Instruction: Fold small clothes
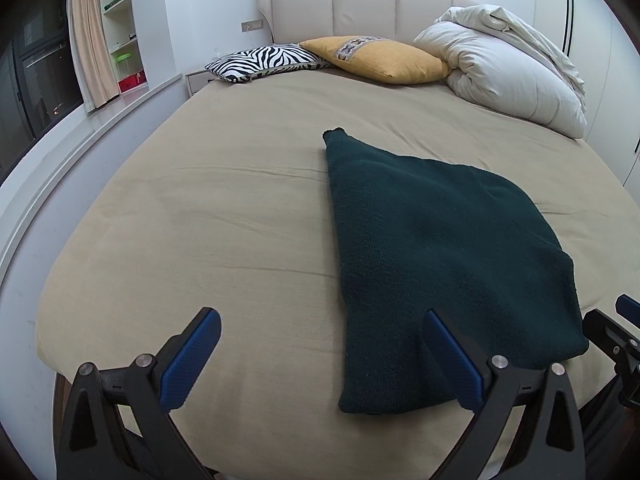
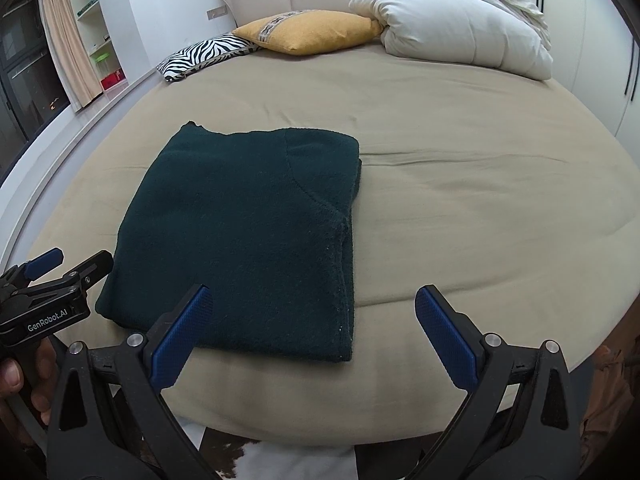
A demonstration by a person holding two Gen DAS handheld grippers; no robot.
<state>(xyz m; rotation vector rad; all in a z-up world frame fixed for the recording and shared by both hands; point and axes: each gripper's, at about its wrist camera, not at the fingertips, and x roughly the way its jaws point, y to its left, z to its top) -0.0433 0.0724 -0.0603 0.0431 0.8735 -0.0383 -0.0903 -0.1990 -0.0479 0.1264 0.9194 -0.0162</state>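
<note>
We found the dark green sweater (image 2: 240,232) lying folded into a rough rectangle on the tan bed sheet (image 2: 460,220), toward the near edge of the bed and well apart from the pillows (image 2: 308,32) and rolled duvet (image 2: 452,24) at the headboard. Our left claw (image 1: 322,354) hung spread wide above the sweater's near left corner, holding nothing; our right claw (image 2: 314,330) was likewise spread and empty over the near right edge. We judged the knit thick, soft and floppy, light enough to lift but apt to sag and slip out of its layers. We thought it best gripped at the stacked corners of the near edge, pinching all the layers together.
</note>
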